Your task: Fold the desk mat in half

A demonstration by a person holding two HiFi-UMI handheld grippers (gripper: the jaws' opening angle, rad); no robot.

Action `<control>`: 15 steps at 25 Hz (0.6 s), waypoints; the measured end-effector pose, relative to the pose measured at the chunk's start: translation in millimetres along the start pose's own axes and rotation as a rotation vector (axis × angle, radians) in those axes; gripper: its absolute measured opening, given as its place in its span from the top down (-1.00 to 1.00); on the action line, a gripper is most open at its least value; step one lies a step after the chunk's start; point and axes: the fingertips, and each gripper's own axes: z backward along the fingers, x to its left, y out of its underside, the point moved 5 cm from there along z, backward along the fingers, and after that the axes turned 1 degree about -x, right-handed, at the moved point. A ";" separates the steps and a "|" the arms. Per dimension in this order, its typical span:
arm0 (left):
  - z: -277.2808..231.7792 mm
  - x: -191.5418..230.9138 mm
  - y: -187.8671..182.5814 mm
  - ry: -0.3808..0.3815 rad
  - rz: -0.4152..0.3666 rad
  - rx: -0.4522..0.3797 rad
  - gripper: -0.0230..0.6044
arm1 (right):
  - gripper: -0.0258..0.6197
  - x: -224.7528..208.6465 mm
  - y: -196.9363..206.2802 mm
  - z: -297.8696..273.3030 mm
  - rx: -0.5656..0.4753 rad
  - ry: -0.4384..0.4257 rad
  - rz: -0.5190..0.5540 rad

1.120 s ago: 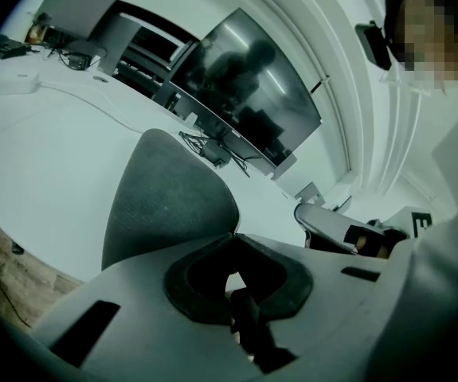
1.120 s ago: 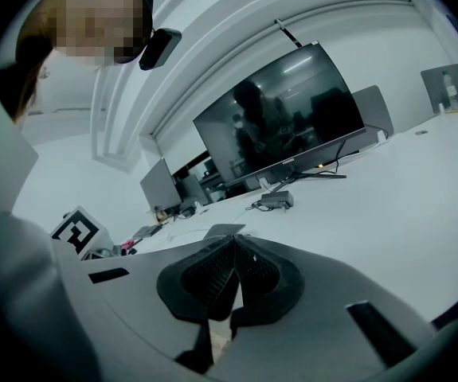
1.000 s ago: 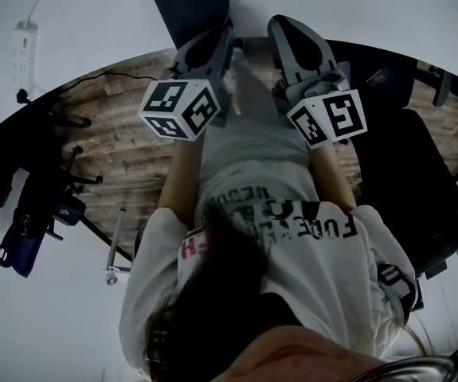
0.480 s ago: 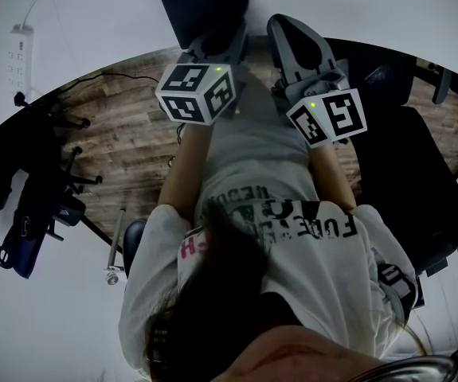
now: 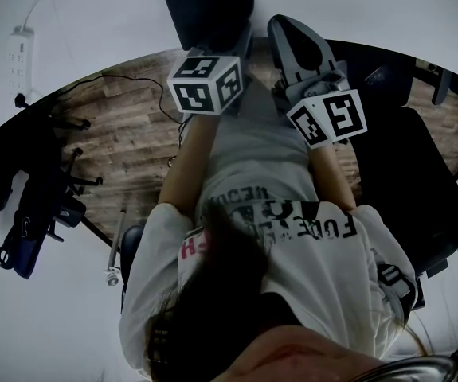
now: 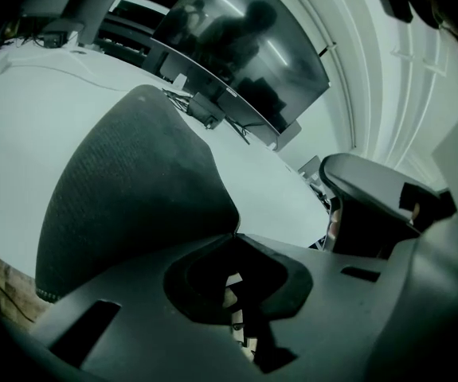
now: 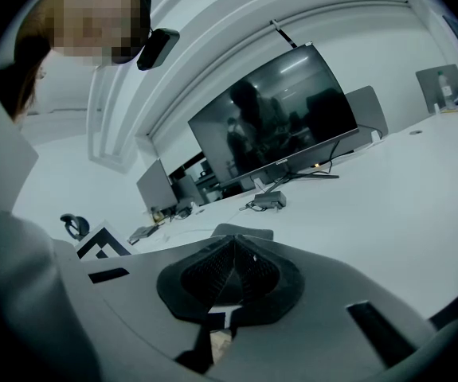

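The left gripper point(image 6: 235, 237) is clenched on the desk mat point(image 6: 133, 189), whose lifted flap bulges toward ten o'clock. It may slip free or crease askew if the corners mismatch. The right gripper point(image 7: 232, 241) pinches a sliver of the mat's edge. The white table point(image 7: 388, 189) lies open toward twelve, with the monitor point(image 7: 276, 118) beyond it.

We hold both forearms out ahead, the left arm point(image 5: 187, 161) reaching a little farther than the right arm point(image 5: 332, 173). Our left gripper point(image 6: 236, 231) tilts downward, jaws clamped on the desk mat point(image 6: 133, 189). Our right gripper point(image 7: 231, 241) sits nearer level, jaws pressed together.
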 end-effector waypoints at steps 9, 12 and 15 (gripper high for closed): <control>0.3 -0.6 -0.5 0.019 0.011 -0.021 0.88 | 0.92 2.6 0.9 0.3 0.001 -0.004 0.003; 1.5 -7.0 -0.2 0.078 0.035 -0.041 0.57 | 0.92 2.7 1.1 2.4 0.000 -0.001 0.005; 1.7 -11.8 -0.1 0.115 0.047 -0.054 0.37 | 0.92 2.3 1.1 4.6 -0.002 0.005 0.006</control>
